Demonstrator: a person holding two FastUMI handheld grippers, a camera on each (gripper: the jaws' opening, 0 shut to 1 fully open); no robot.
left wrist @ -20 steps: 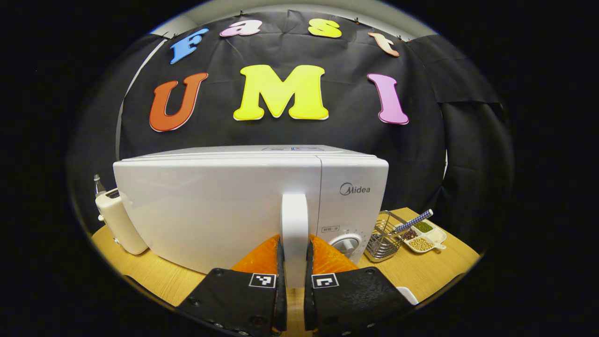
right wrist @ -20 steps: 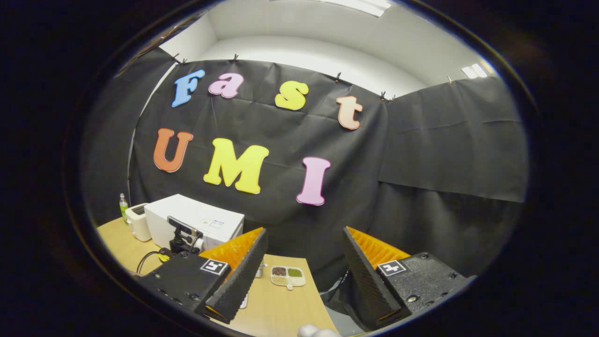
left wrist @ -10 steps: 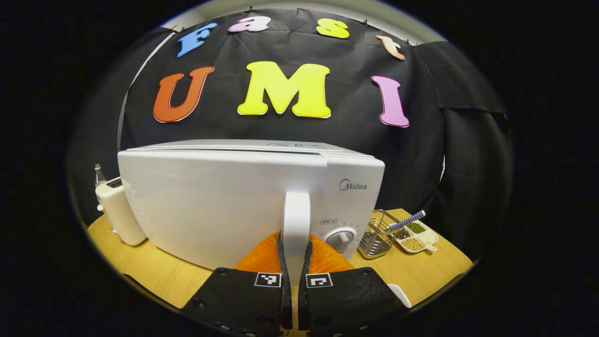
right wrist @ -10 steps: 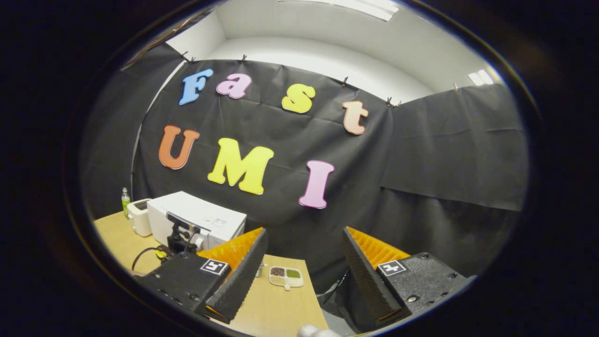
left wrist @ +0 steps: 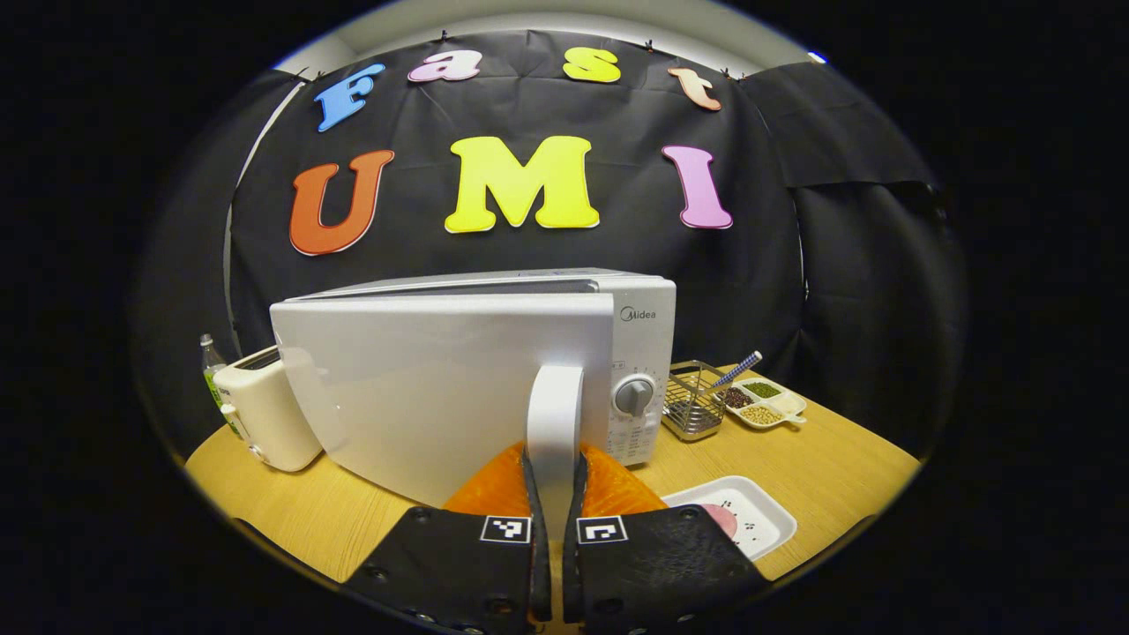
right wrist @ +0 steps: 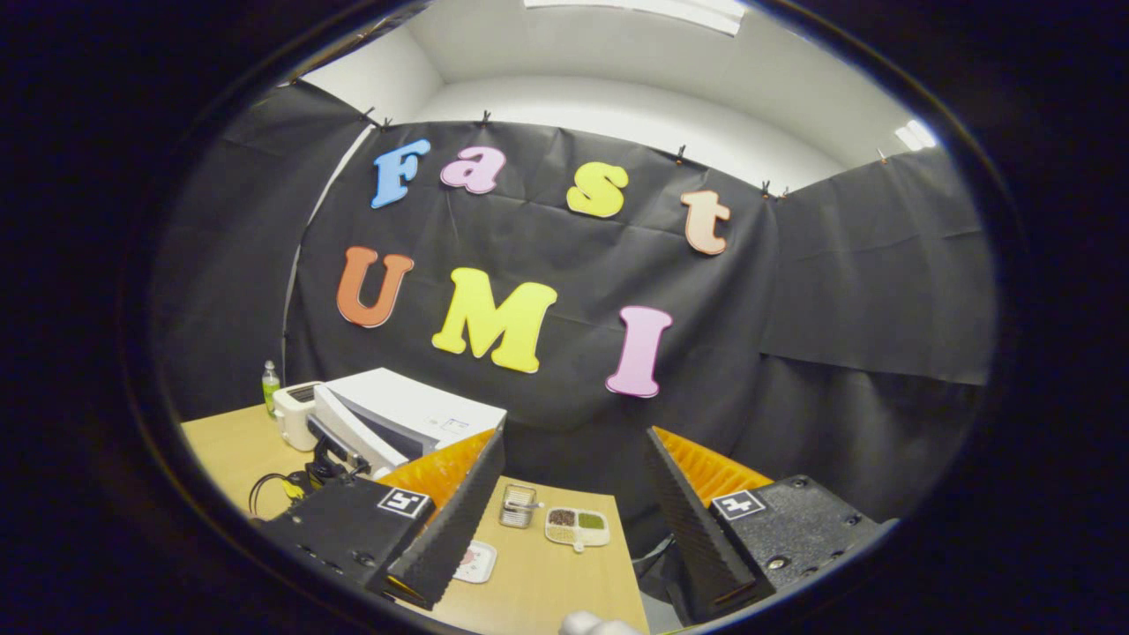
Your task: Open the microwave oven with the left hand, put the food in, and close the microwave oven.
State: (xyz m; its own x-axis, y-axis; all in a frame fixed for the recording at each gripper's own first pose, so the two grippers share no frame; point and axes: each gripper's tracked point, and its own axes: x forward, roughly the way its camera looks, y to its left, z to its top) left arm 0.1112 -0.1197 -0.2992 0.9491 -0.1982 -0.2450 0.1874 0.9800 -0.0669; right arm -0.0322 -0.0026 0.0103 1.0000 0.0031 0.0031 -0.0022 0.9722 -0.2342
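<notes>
Swung outward since a second ago, the microwave door (left wrist: 441,388) now stands partly ajar, its right edge pulled off the control panel (left wrist: 642,370), which has slid away to the side and looks smaller in the left gripper view. A tray of food (left wrist: 739,520) that lay almost hidden at the lower edge before now shows plainly on the table (left wrist: 829,467).

Nearest in the left gripper view, the left gripper (left wrist: 556,529) is pinched on the door handle (left wrist: 554,414), one finger pressing each side of the upright white bar. Just right of it sits the white tray with a pink item, on the wood tabletop and outside the oven. Beyond the handle the door spreads wide and white, with the microwave (left wrist: 635,309) body behind it and a round dial (left wrist: 633,395) on its panel. Left of the door stands a cream toaster (left wrist: 265,414), and a green-labelled bottle (left wrist: 210,370) behind that. Right of the oven are a wire basket (left wrist: 692,410) holding a checked stick, then a divided dish of beans (left wrist: 763,401).

In the right gripper view, the right gripper (right wrist: 573,520) hangs with its fingers spread wide and nothing between them, raised above the table's near end. Past its left finger the tray (right wrist: 476,562), basket (right wrist: 517,505) and bean dish (right wrist: 578,526) lie on the table, and farther left the oven (right wrist: 414,414) shows its door angled away from the body.
</notes>
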